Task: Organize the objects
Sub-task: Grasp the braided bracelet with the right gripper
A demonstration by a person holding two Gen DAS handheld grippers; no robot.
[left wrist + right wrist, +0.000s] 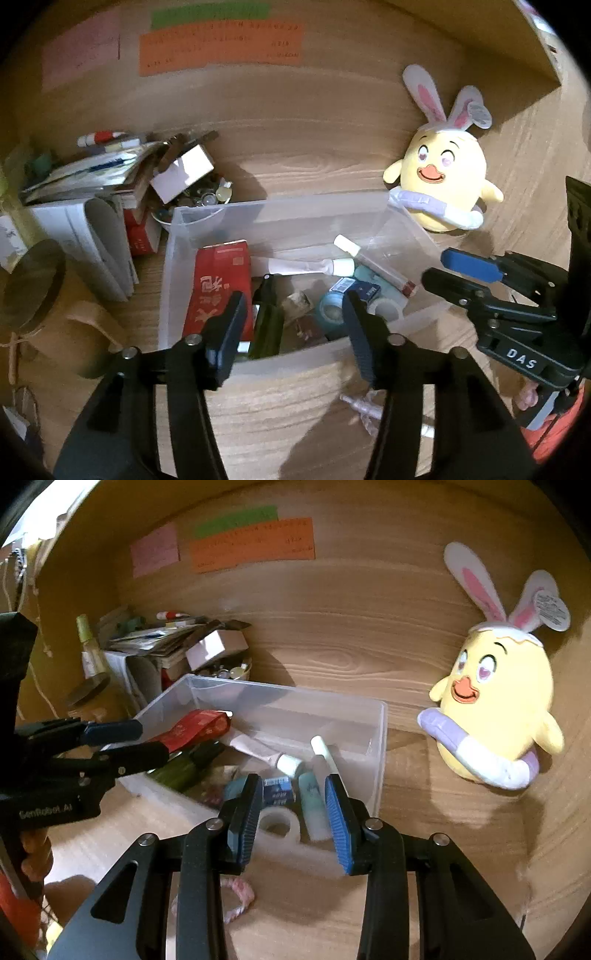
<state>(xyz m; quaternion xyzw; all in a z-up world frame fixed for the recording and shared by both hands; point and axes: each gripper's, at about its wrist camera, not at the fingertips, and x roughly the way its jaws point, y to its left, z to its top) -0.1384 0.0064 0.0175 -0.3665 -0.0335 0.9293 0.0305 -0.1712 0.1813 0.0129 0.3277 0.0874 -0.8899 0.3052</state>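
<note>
A clear plastic bin point(280, 212) point(380, 738) stands on the wooden desk. It holds a red packet point(218, 284) point(192, 727), a dark green bottle point(266, 317), white tubes point(295, 265) point(258, 749), tape rolls point(332, 310) point(277, 823) and small boxes. My left gripper point(295, 314) is open and empty over the bin's near edge; it also shows in the right wrist view point(147, 742). My right gripper point(291, 805) is open and empty over the bin's near right corner; it also shows in the left wrist view point(439, 267).
A yellow plush chick with bunny ears point(443, 181) point(498, 709) leans on the back wall right of the bin. A pile of papers, boxes and a bowl of small items point(110, 184) point(177, 646) sits left of it. A pink wrapped item point(362, 406) point(240, 897) lies in front.
</note>
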